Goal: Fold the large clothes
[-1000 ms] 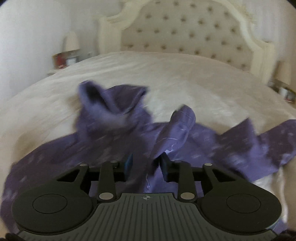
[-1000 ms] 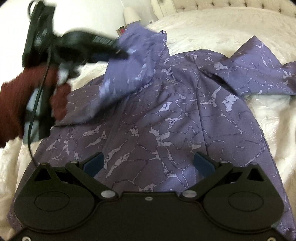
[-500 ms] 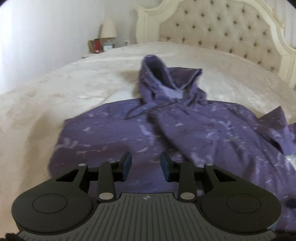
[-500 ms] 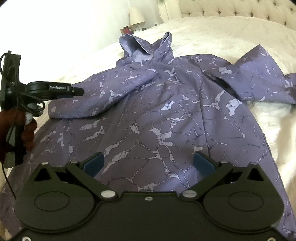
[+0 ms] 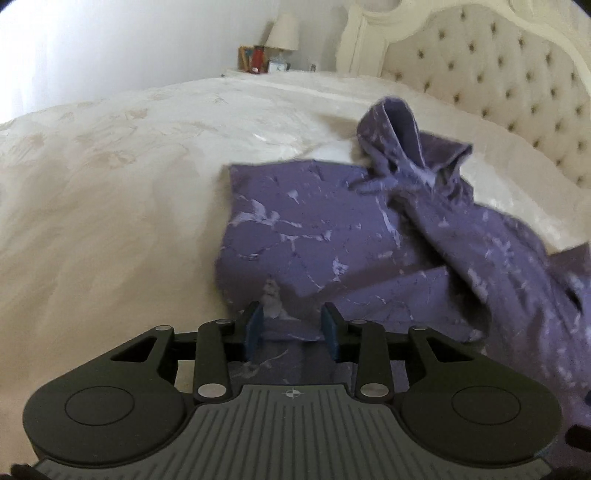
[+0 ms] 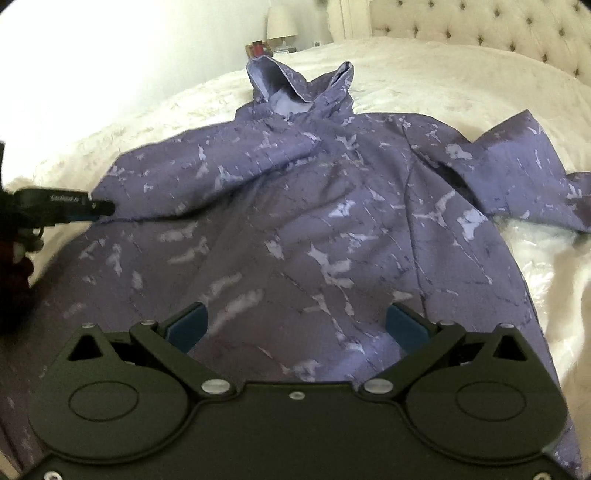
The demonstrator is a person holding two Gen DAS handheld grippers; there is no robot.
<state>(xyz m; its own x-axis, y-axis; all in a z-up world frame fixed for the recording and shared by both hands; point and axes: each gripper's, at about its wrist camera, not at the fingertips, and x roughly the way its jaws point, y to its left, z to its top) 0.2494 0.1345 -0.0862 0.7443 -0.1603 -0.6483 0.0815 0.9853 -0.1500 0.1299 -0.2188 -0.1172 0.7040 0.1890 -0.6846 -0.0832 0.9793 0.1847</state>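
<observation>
Left gripper [image 5: 291, 328] stands with its blue pads parted and nothing between them, low over the near left edge of the purple hoodie [image 5: 332, 236]. Right gripper [image 6: 295, 325] is spread wide, its pads well apart above the hoodie's lower body, gripping nothing.

Writing: the right wrist view shows the left gripper [image 6: 99, 208] side-on at the hoodie's left fold, with a pale label on its black body; the lettering is too small to read. A small cross mark sits on the left gripper's grey ribbed housing.

The hoodie lies flat on the bed [image 5: 110, 192], hood [image 6: 291, 86] at the far end and standing partly upright. The left sleeve is folded in across the chest. The right wrist view alone shows the right sleeve [image 6: 517, 173] spread out to the right. The left wrist view alone shows the squared left fold edge.

The bed carries a cream patterned cover. A tufted cream headboard [image 5: 498, 62] stands at the far right. At the far left, a lamp [image 5: 282, 27] and small red items stand on a bedside table by a white wall.
</observation>
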